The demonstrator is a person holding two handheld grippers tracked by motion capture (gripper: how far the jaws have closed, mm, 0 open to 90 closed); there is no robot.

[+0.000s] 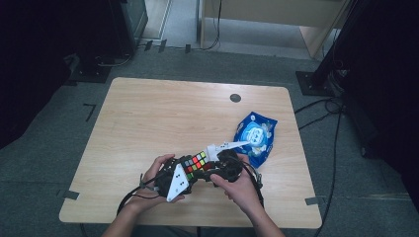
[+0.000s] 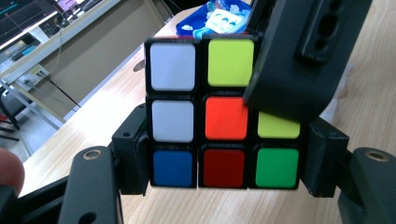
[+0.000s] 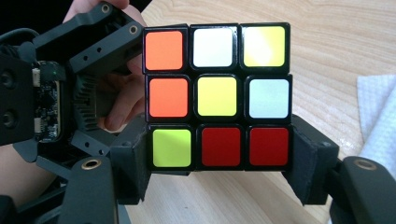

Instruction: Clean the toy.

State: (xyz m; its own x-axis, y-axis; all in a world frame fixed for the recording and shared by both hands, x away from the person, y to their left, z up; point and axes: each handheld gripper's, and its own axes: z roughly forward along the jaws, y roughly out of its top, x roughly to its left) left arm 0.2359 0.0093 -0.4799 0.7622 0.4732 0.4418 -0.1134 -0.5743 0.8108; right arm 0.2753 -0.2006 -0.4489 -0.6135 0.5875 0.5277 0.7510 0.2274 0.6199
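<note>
A scrambled Rubik's cube (image 1: 196,162) is held just above the front middle of the wooden table (image 1: 148,113), between both hands. My left gripper (image 1: 189,168) comes at it from the left and my right gripper (image 1: 208,165) from the right. In the left gripper view the cube (image 2: 224,116) shows white, yellow, orange, blue, red and green stickers, and my left gripper (image 2: 224,170) has its pads pressed on both sides of the bottom row. In the right gripper view my right gripper (image 3: 217,163) likewise clamps the bottom row of the cube (image 3: 217,95).
A blue snack packet (image 1: 256,136) lies on the table just right of the hands, also seen behind the cube as the packet (image 2: 219,16). A white tissue (image 3: 378,126) lies on the wood. A dark round grommet (image 1: 235,98) sits near the table's far edge.
</note>
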